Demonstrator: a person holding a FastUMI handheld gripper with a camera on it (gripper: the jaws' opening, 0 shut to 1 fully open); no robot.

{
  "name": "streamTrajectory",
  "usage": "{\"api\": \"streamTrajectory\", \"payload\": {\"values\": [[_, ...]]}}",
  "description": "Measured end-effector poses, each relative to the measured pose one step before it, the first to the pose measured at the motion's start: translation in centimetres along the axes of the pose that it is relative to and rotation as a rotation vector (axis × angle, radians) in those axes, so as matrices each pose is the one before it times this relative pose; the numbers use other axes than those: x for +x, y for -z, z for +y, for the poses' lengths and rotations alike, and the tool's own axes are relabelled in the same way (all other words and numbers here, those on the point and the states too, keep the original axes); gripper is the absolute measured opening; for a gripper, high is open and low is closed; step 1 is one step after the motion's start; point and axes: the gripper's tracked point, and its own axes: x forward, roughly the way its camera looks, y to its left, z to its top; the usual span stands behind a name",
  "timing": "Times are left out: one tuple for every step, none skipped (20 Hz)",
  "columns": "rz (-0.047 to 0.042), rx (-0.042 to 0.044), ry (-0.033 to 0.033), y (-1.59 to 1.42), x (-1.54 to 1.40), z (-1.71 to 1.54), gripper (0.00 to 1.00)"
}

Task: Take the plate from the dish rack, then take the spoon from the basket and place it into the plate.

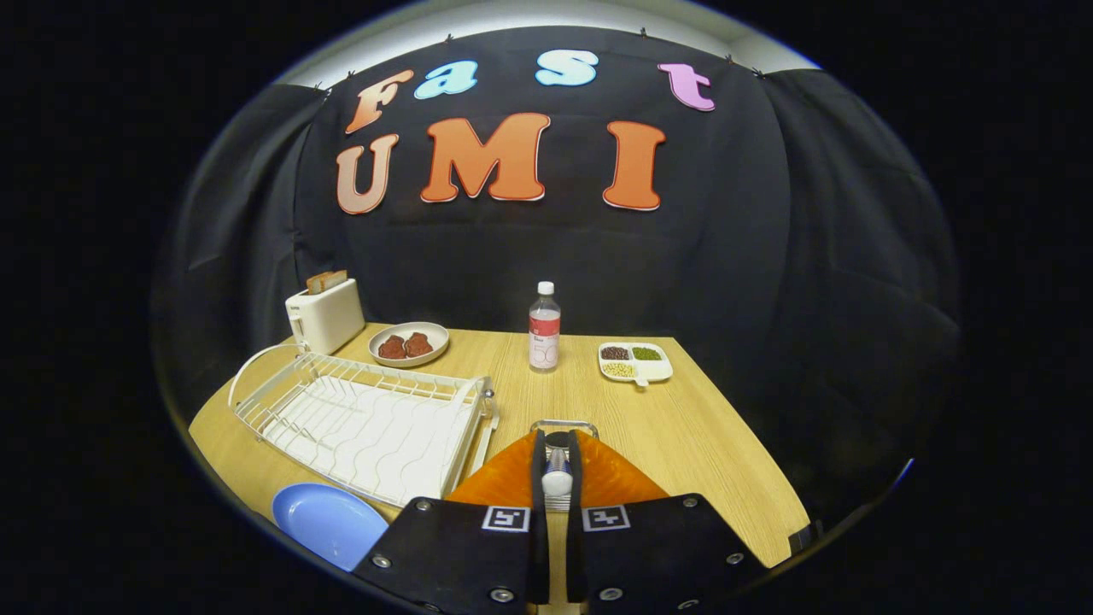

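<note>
Down between the gripper (557, 478) fingers sits a pale, rounded handle end, most likely the spoon (557, 483); both fingers are closed in against it, so the tool is clenched on that handle, while the rest of the spoon is hidden behind the fingers and cannot be made out. Just ahead of the fingers a small wire basket (564, 425) shows only its top rim, the remainder covered by the fingers and their orange housing. Beside the gripper, the blue plate (329, 519) lies flat on the table (709, 444), just in front of the white dish rack (367, 418), part of it cut off by the gripper body. Beyond the rack stand a white toaster (324, 314) with bread slices poking out and a shallow dish (408, 343) holding two brown pieces whose kind is hard to tell. A clear bottle (544, 327) stands upright mid-table, and a divided tray (635, 361) of beans lies near it. The surface is light wood grain, backed by black cloth.
</note>
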Motion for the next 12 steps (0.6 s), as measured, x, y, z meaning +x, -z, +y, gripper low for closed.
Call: {"api": "streamTrajectory", "payload": {"values": [[-0.00649,-0.00166,-0.00045,-0.311,-0.625,0.393,0.08],[-0.00731,0.00037,0.00128,-0.411,-0.705,0.458,0.08],[-0.0078,-0.00058,-0.00138,-0.27,-0.642,0.496,0.08],[-0.00951,-0.00492,0.0042,-0.329,-0.651,0.445,0.08],[-0.00448,-0.00641,0.00254,-0.187,-0.665,0.399,0.08],[-0.00261,-0.00374,0.00134,-0.153,-0.625,0.492,0.08],[-0.00067,0.00176,0.00185,0.026,-0.646,0.48,0.08],[0.00157,0.00438,0.00042,0.033,-0.795,0.503,0.08],[-0.00125,0.00284,0.00039,0.002,-0.744,0.473,0.08],[-0.00209,0.00006,0.00114,0.02,-0.721,0.503,0.08],[0.00042,-0.00227,0.00108,0.16,-0.637,0.461,0.08],[-0.00073,-0.00098,0.00128,0.143,-0.745,0.524,0.08]]}}
